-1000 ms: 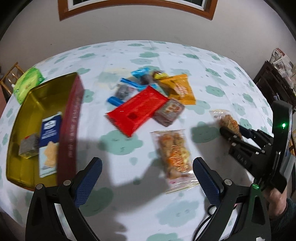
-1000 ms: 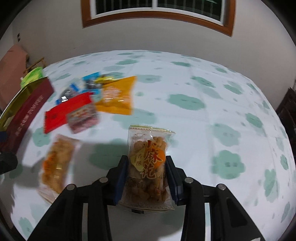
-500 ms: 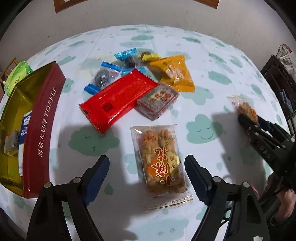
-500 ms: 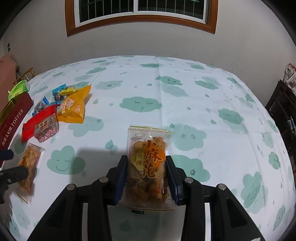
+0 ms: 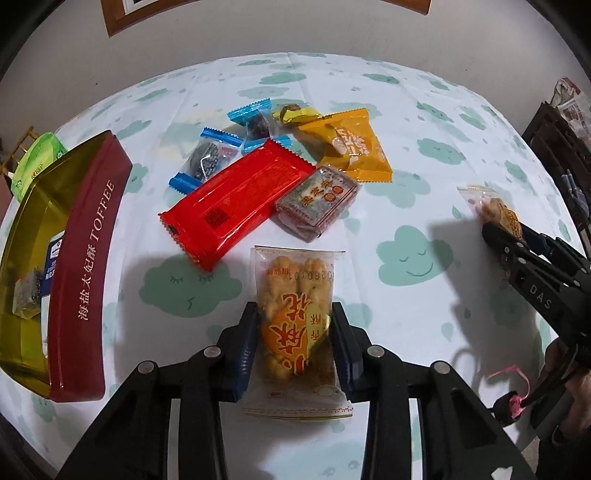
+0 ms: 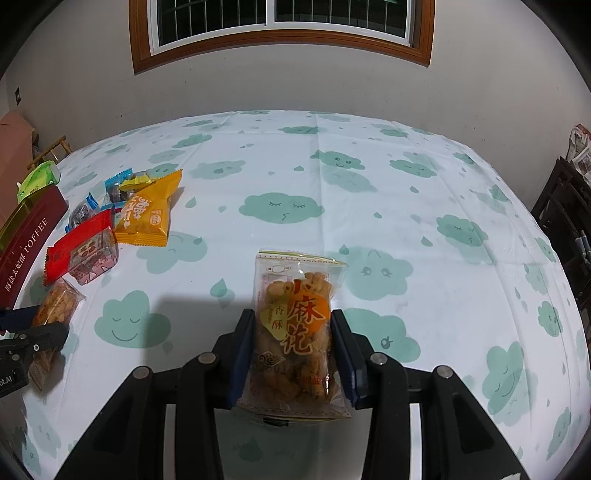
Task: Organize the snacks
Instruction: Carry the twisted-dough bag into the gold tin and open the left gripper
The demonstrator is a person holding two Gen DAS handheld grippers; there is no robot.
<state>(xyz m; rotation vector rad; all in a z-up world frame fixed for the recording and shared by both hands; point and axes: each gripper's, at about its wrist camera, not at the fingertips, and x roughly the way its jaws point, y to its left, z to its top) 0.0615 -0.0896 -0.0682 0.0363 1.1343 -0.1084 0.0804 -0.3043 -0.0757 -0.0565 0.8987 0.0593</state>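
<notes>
My left gripper (image 5: 293, 332) is shut on a clear bag of fried dough twists (image 5: 295, 317) lying on the cloud-print tablecloth (image 5: 406, 177). My right gripper (image 6: 293, 347) is shut on a second bag of fried dough twists (image 6: 295, 325) and holds it above the table; it shows at the right of the left wrist view (image 5: 496, 212). A loose pile lies beyond: a red packet (image 5: 236, 199), a small brown packet (image 5: 317, 199), an orange packet (image 5: 351, 144) and blue-wrapped candies (image 5: 210, 158). A red and gold toffee tin (image 5: 85, 266) stands open at the left with a blue packet (image 5: 53, 266) inside.
A green packet (image 5: 37, 162) lies behind the tin. Dark furniture (image 6: 569, 206) stands past the table's right edge. A wall with a wood-framed window (image 6: 280, 33) is behind the table. The left gripper shows at the left edge of the right wrist view (image 6: 40, 332).
My left gripper moved forward over the bag on the table and closed on it. My right gripper, still holding its bag, swung right and away from the pile.
</notes>
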